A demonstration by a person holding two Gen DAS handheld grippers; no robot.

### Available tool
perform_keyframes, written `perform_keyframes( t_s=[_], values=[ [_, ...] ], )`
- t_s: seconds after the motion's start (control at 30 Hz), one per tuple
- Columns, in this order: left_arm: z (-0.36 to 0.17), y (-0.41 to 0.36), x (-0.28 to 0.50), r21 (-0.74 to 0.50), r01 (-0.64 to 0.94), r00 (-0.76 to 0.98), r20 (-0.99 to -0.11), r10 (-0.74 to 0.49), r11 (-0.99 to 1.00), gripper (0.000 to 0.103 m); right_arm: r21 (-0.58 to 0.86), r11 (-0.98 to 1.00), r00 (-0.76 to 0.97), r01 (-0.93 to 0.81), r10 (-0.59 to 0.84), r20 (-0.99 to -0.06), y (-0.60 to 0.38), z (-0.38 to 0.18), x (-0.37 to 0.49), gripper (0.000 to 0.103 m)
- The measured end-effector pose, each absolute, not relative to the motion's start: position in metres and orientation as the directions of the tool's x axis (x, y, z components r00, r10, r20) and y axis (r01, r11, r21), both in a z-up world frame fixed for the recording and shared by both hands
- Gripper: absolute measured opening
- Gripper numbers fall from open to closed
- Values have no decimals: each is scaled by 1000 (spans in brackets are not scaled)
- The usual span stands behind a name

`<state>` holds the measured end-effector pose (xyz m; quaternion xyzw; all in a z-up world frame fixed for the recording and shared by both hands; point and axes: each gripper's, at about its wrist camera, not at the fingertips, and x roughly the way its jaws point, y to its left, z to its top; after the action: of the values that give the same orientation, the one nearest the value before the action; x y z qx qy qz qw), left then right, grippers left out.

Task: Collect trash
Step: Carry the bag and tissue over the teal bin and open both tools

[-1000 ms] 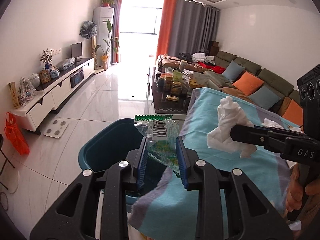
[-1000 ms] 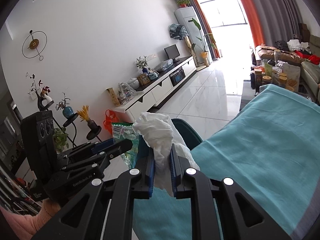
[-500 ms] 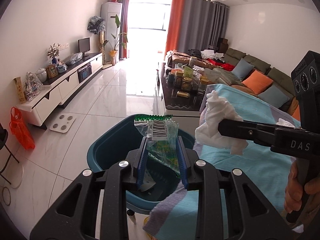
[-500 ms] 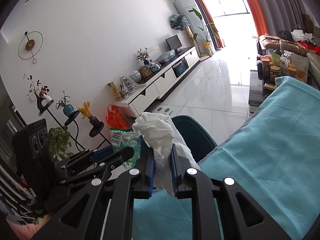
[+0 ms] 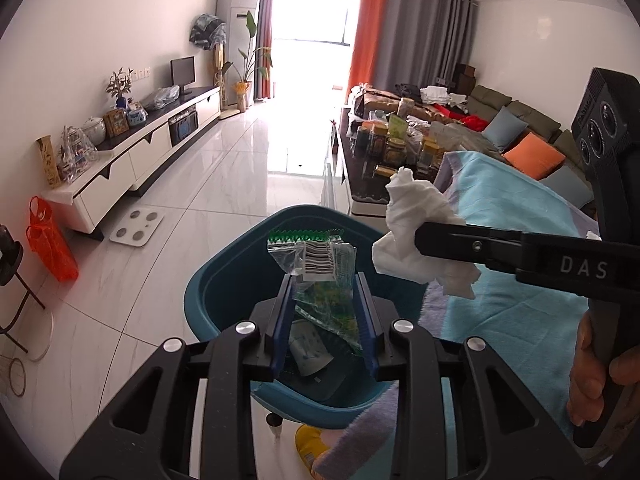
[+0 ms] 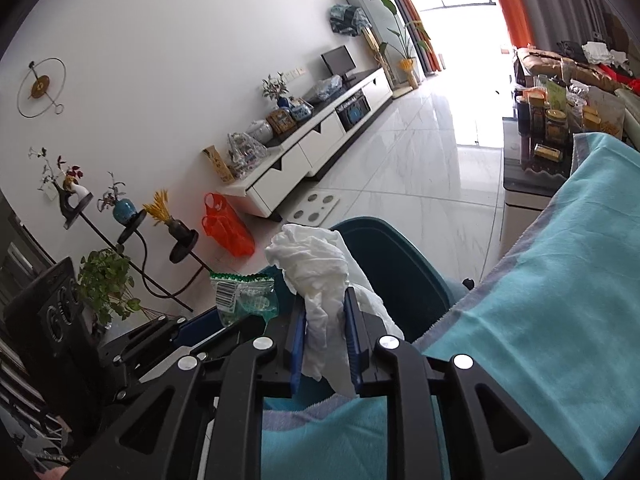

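Note:
My left gripper [image 5: 325, 298] is shut on a clear green snack wrapper [image 5: 320, 264] with a barcode and holds it over the open teal bin [image 5: 224, 280]. The wrapper also shows in the right wrist view [image 6: 244, 294]. My right gripper [image 6: 325, 320] is shut on a crumpled white tissue [image 6: 316, 268] and holds it at the bin's [image 6: 396, 256] near rim, beside the left gripper. In the left wrist view the tissue [image 5: 420, 232] hangs to the right of the wrapper. Some paper trash [image 5: 308, 352] lies inside the bin.
A table with a teal cloth [image 5: 516, 232] stands right of the bin. A cluttered coffee table [image 5: 384, 152] and a sofa [image 5: 528, 140] lie beyond. A white TV cabinet [image 5: 132, 160], an orange bag [image 5: 50, 240] and a floor scale [image 5: 138, 230] are on the left.
Both grippers have moved left off the teal cloth toward the bin, each with its trash. The wrapper now hangs over the bin's opening and the tissue is at its rim.

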<state>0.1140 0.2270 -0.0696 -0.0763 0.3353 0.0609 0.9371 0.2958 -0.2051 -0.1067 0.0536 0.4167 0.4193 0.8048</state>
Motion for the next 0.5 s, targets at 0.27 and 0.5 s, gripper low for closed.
perform_keyframes(
  t_s=[0.27,0.5],
  values=[
    [-87,232,131,-113,-186,743,-666,65,976,31,422,673,286,-607,681,-674,-187,-115,305,22],
    [-98,237,147,-147,-194,732,-680,43,970,40,430,709,276,-558,648,-710,-185,-124,314,41]
  ],
)
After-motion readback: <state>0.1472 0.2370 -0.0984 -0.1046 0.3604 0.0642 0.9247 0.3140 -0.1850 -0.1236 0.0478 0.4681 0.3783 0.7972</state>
